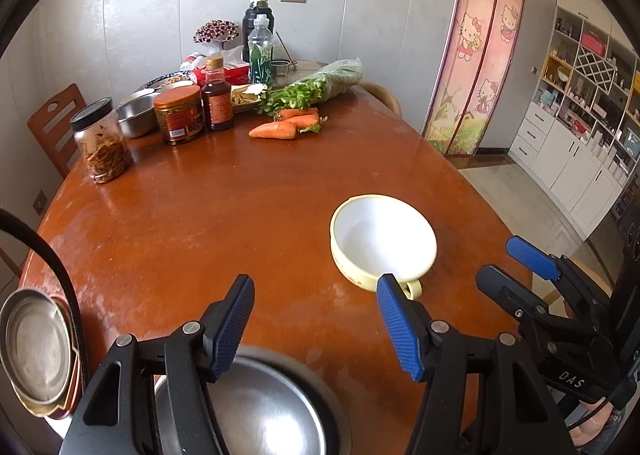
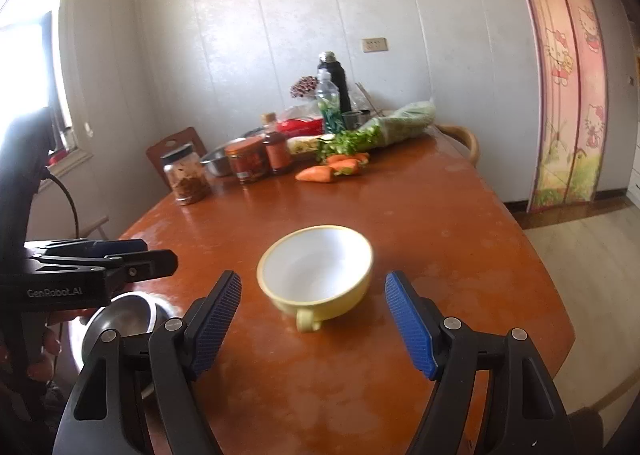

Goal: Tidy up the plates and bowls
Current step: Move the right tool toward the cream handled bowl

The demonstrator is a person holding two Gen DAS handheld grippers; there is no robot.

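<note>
While both are hovering open and empty, the right hand-held gripper (image 2: 313,319) is lining up on the yellow bowl (image 2: 316,273), needing to advance and straddle its rim, left hand-held gripper (image 1: 316,325) over the steel bowl (image 1: 260,411).

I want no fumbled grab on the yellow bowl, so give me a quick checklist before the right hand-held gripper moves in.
1. Right hand-held gripper open, nothing between its pads: ok.
2. Yellow bowl upright and empty: ok.
3. Bowl's handle faces the gripper: ok.
4. Gripper lined up with the bowl: ok.
5. Left hand-held gripper clear of the bowl: ok; it is open over the steel bowl.
6. Opening wide enough for the bowl's full width: cannot tell.
</note>
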